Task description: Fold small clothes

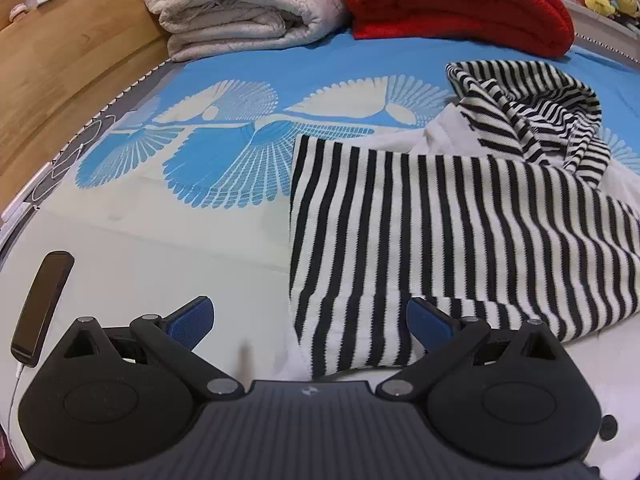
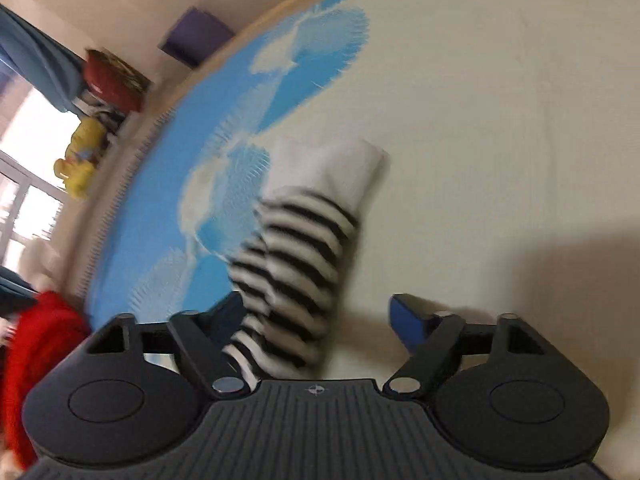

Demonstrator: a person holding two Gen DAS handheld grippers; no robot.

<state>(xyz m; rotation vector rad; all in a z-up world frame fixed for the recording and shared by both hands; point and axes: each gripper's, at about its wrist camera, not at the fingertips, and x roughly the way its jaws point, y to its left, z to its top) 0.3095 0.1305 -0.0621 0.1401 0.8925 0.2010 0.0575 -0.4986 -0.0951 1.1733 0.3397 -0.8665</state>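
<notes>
striped garment [image 1: 440, 220] on patterned bedsheet [image 1: 240, 80], no containers visible

Black-and-white striped garment [image 1: 440, 220], blue-patterned bedsheet [image 1: 248, 76]

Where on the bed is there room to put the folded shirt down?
The bare patch of the bed sheet lies between the striped shirt and the phone at the bed's edge. The blue bird print beyond it is bare too. It is crowded farther back, where the white blanket and red blanket sit.
</notes>
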